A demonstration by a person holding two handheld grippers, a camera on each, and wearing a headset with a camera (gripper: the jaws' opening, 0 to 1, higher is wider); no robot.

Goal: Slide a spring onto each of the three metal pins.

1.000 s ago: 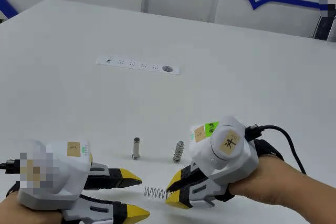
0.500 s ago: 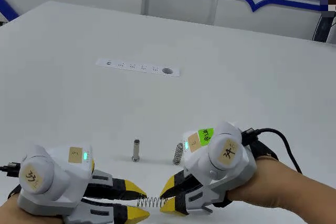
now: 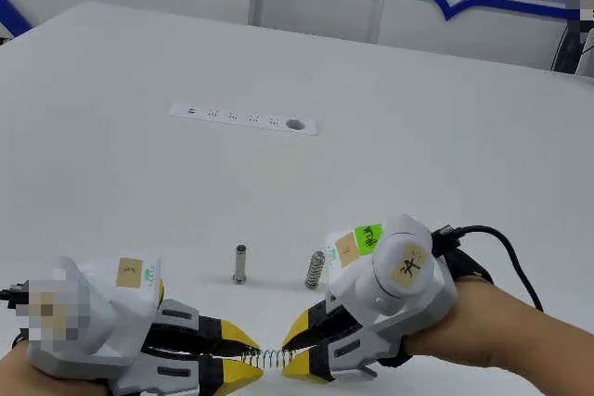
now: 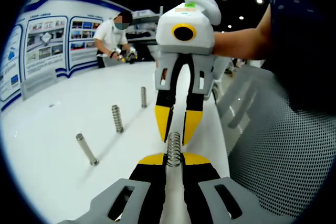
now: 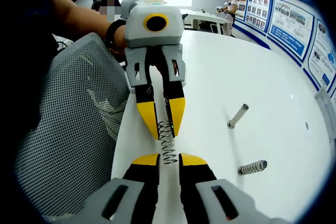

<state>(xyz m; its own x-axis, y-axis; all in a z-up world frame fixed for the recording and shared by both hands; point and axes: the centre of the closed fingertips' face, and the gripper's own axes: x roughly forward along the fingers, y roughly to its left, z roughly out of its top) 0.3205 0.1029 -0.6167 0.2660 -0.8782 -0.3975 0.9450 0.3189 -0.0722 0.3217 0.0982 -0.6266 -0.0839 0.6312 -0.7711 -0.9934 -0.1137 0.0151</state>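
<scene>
1 loose spring [image 3: 270,356]: held level just above the worktop [image 3: 139,164], between your 2 tools. Your left hand-held gripper [image 3: 243,356]: jaws closed on 1 end. Your right hand-held gripper [image 3: 295,351]: jaws closed on the other end. 1 bare pin [image 3: 240,263]: upright, just behind. 1 spring-covered pin [image 3: 316,269]: upright, beside it.

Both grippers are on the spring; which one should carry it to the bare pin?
Left, probably. The left gripper holds the spring nearly in line with the bare pin; the right gripper sits beside the sprung pin.
</scene>
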